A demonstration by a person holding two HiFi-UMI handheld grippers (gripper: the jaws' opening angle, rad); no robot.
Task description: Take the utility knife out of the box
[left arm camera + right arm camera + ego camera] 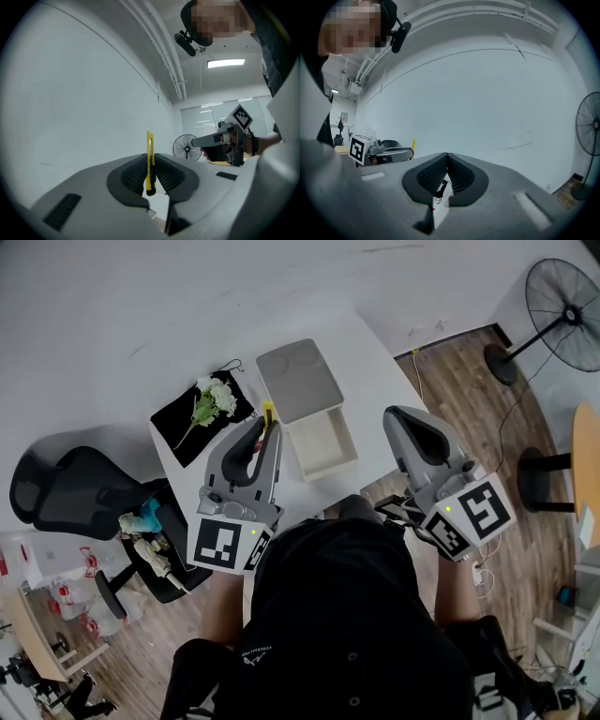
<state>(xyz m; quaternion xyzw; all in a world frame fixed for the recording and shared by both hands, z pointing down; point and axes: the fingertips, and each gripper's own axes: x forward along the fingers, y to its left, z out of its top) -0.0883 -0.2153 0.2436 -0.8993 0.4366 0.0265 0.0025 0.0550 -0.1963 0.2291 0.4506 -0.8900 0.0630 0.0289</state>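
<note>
My left gripper is shut on the yellow utility knife, held above the table just left of the box. In the left gripper view the knife stands upright, pinched between the dark ribbed pads. The open white box lies on the white table, with its grey lid resting across the far end. My right gripper hovers right of the box, off the table's edge. Its jaws are shut with nothing between them. From the right gripper view the knife shows as a thin yellow sliver.
A black cloth with a white flower sprig lies on the table's left part. A black office chair stands at the left. A floor fan stands at the right on the wooden floor, by a round table.
</note>
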